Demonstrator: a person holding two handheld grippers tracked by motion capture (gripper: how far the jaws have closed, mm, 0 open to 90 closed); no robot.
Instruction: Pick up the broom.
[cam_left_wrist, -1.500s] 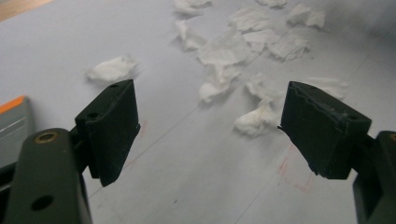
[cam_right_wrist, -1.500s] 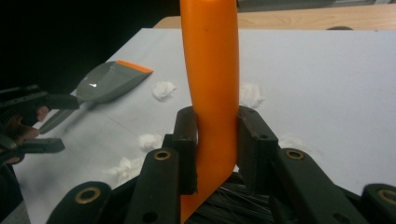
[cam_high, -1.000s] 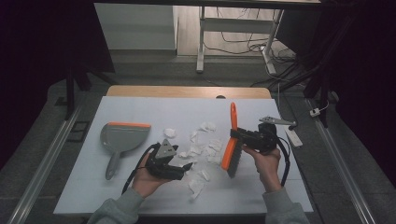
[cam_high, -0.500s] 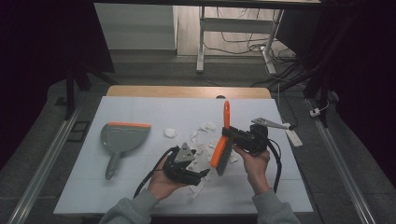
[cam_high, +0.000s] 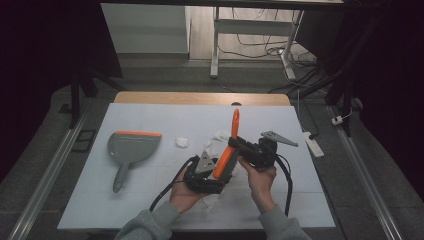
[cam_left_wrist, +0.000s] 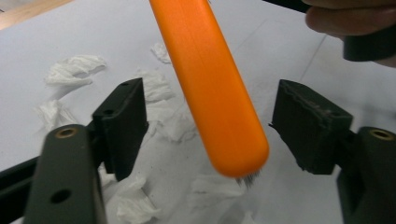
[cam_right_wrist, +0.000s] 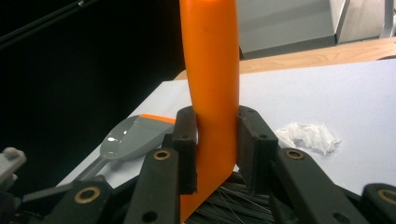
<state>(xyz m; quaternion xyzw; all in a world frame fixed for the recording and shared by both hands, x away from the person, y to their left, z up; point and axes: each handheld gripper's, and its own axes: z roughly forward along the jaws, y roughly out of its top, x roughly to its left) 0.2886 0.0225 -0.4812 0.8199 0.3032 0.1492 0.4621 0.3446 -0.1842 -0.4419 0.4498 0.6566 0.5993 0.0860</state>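
The right gripper (cam_right_wrist: 215, 144) clamps the smooth orange plastic brush (cam_right_wrist: 211, 93); the left gripper (cam_left_wrist: 205, 126), its jaws just closing, straddles the rounded brush head untouched, above crumpled tissue scraps (cam_left_wrist: 70, 70).

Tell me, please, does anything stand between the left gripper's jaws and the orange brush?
Nothing visible does. In the left gripper view the brush hangs in the gap of the left gripper, whose jaws have just been closing yet stand apart from it on both sides. The right gripper clamps its handle. Only paper scraps lie beyond, on the table.
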